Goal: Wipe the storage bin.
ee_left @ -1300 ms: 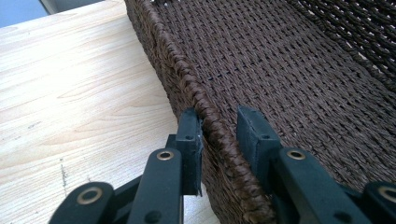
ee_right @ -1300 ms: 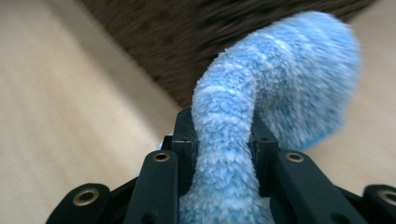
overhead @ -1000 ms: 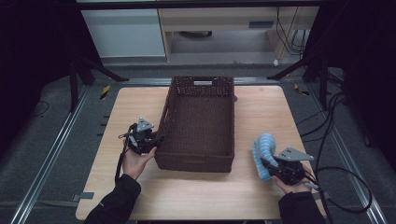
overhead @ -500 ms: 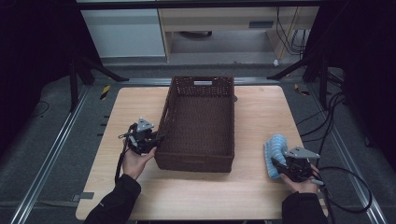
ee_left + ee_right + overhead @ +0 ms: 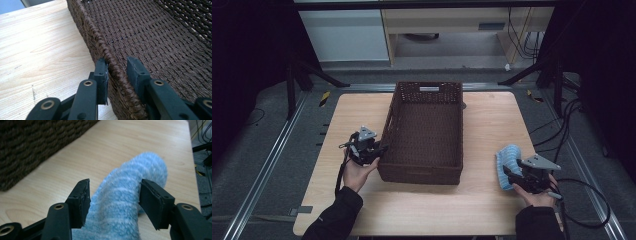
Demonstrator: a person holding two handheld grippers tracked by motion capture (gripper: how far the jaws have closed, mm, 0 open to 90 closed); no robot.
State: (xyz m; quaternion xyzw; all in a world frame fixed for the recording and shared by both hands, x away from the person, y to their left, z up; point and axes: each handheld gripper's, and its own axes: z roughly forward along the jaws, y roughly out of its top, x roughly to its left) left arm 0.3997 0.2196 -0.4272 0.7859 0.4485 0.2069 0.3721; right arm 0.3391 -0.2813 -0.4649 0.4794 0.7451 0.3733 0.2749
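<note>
Now blue sock [image 5: 125, 205] btwn just-opened right tool [image 5: 113, 200] jaws — flat on table [image 5: 112, 147].

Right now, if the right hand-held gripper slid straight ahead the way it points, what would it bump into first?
The fluffy blue sock. It already lies between the open jaws of the right hand-held gripper, which have just been opening. Past the sock there looks to be bare table, though depth is hard to judge.

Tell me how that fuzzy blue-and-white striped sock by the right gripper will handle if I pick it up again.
The fuzzy blue-and-white striped sock looks soft and plush, so it will probably droop and fold. It likely weighs little. Its pile should give the right gripper, whose jaws have just been opening around it, decent friction, so slipping seems unlikely.
</note>
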